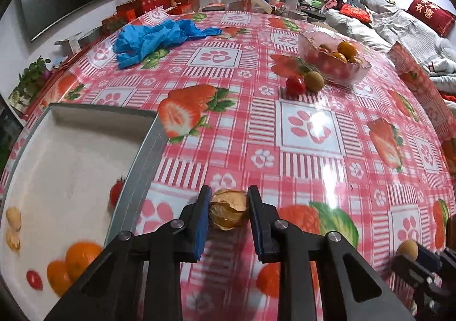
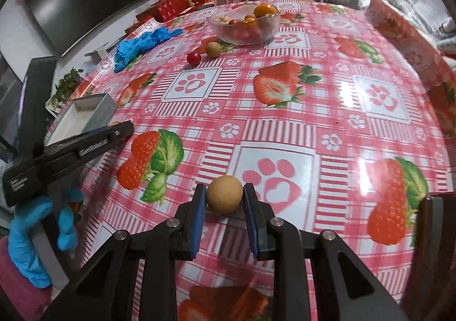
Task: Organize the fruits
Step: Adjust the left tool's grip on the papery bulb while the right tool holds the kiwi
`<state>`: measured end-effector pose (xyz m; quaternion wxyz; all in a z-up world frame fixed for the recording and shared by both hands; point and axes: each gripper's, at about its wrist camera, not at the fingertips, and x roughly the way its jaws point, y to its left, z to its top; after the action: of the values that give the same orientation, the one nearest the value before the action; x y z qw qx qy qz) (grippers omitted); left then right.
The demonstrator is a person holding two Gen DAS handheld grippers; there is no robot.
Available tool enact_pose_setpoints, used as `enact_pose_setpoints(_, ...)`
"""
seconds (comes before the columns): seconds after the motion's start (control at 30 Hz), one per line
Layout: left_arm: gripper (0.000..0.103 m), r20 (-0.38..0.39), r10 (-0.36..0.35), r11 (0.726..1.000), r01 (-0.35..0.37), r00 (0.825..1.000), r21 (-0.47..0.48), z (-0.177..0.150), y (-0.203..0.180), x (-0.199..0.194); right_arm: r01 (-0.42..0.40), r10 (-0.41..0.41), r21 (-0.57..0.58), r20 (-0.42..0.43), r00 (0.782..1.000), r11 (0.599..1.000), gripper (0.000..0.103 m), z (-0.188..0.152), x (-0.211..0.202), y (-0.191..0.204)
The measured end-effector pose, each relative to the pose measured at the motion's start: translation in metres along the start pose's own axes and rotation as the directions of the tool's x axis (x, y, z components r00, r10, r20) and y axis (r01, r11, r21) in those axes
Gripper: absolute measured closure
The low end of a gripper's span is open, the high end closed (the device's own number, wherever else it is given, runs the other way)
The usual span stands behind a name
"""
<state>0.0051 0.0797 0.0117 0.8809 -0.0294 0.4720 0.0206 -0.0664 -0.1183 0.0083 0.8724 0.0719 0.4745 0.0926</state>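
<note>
The left gripper point(image 1: 229, 212) was clamped on a papery, tan-husked round fruit point(image 1: 228, 212), its blue pads pressed to both sides, just beside the grey rim of the shallow white tray point(image 1: 136, 178). The tray already held two orange citrus fruits point(image 1: 72, 267), a small red tomato point(image 1: 34, 279) and pale husked pieces at its near edge. The right gripper point(image 2: 224, 198) was closed on a smooth, tan, round fruit point(image 2: 224, 195) above the red-checked strawberry-print tablecloth point(image 2: 285, 127). The step in hand appeared to be carrying both fruits to the tray. The husk looked fragile, so grip pressure was best kept light, and the fruit carried clear of the rim before release. The smooth fruit would likely roll; it should be set low and against its neighbours. Farther off, a red cherry tomato point(image 1: 295, 85) and a brownish-green round fruit point(image 1: 314, 81) lay touching, just beside the clear glass bowl point(image 1: 353, 76) of remaining fruit. A crumpled blue glove point(image 1: 154, 39) lay well apart.
</note>
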Motion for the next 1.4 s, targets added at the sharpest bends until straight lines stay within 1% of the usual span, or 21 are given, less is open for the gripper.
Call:
enact_pose_setpoints(0.13,0.076,0.012,-0.007,1.0,0.007,1.0,-0.029,-0.03,0.003,-0.019,0.036,-0.035,-0.031,0.021,0.999,0.999,0.074,-0.011,-0.008,0.001)
enact_pose_setpoints(0.23,0.076,0.026,0.015,0.999,-0.014,1.0,-0.029,-0.06,0.002,-0.038,0.068,-0.066,-0.051,0.044,0.997,0.996,0.074,-0.02,-0.013,0.001)
enact_pose_setpoints(0.3,0.076,0.04,0.015,0.999,-0.013,0.999,-0.033,-0.074,0.002,-0.047,0.094,-0.09,-0.063,0.064,0.994,0.994,0.074,-0.026,-0.015,0.002)
enact_pose_setpoints(0.4,0.075,0.063,0.026,0.999,-0.025,0.998,-0.021,-0.083,0.001,-0.052,0.13,-0.123,-0.073,0.087,0.989,0.989,0.074,-0.032,-0.019,0.001)
enact_pose_setpoints(0.57,0.074,0.056,0.024,0.999,-0.022,0.998,-0.024,-0.083,-0.001,-0.049,0.146,-0.142,-0.035,0.1,0.985,0.989,0.074,-0.036,-0.025,-0.009)
enact_pose_setpoints(0.6,0.063,0.053,0.024,0.999,-0.023,0.998,-0.022,-0.08,-0.002,-0.048,0.147,-0.143,-0.032,0.1,0.985,0.989,0.074,-0.036,-0.025,-0.011)
enact_pose_setpoints(0.63,0.048,0.049,0.014,1.0,-0.013,0.999,-0.019,-0.077,-0.002,-0.047,0.148,-0.144,-0.034,0.1,0.985,0.988,0.074,-0.036,-0.024,-0.011)
enact_pose_setpoints(0.67,0.02,0.041,0.012,1.0,-0.011,0.999,-0.023,-0.077,-0.003,-0.044,0.151,-0.147,-0.036,0.101,0.984,0.988,0.074,-0.036,-0.024,-0.01)
enact_pose_setpoints(0.7,0.016,0.042,0.026,0.999,-0.024,0.999,-0.034,-0.076,-0.003,-0.041,0.16,-0.155,-0.043,0.105,0.982,0.986,0.074,-0.036,-0.023,-0.009)
enact_pose_setpoints(0.73,0.017,0.047,0.035,0.999,-0.033,0.998,-0.038,-0.077,-0.003,-0.041,0.163,-0.157,-0.047,0.102,0.982,0.986,0.074,-0.036,-0.022,-0.008)
enact_pose_setpoints(0.87,0.017,0.048,0.016,0.999,-0.013,0.999,-0.046,-0.077,0.0,-0.041,0.166,-0.161,-0.043,0.104,0.981,0.985,0.074,-0.036,-0.02,-0.007)
enact_pose_setpoints(1.13,0.016,0.049,0.008,0.999,-0.005,0.999,-0.047,-0.076,0.0,-0.04,0.162,-0.158,-0.032,0.11,0.981,0.986,0.074,-0.035,-0.019,-0.008)
enact_pose_setpoints(1.4,0.016,0.046,0.015,0.999,-0.013,0.999,-0.041,-0.076,-0.001,-0.04,0.147,-0.143,-0.022,0.109,0.984,0.989,0.074,-0.035,-0.019,-0.01)
